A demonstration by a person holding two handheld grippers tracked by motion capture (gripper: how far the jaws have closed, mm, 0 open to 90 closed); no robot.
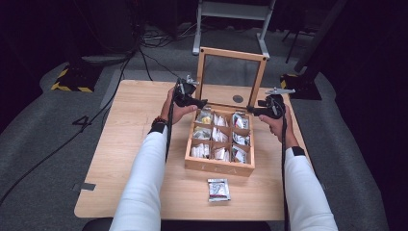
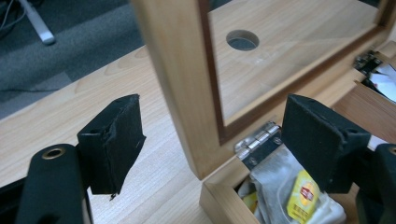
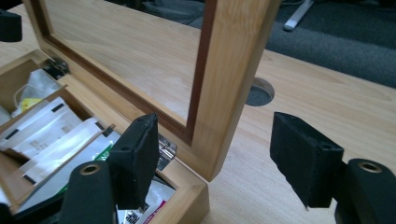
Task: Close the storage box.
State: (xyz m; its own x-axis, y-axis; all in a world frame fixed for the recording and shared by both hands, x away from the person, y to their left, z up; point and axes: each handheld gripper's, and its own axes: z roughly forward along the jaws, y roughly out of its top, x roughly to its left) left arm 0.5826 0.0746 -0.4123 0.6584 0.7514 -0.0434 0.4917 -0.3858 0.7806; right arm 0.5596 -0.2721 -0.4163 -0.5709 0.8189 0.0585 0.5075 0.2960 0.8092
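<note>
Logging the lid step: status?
Left gripper and right gripper: jaws open, straddling lid frame. Tea box open. Loose packet on table, clear.

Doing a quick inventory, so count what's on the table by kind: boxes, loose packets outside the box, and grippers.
Wooden tea box: 1
Loose packet: 1
Grippers, left gripper and right gripper: 2
Total: 4

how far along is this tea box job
Done: the wooden tea box has its lid standing upright, compartments filled with tea bags. In hand: the left gripper and right gripper each straddle a lid side post, jaws open, not pressing. Left: one sachet lies on the table before the box.
</note>
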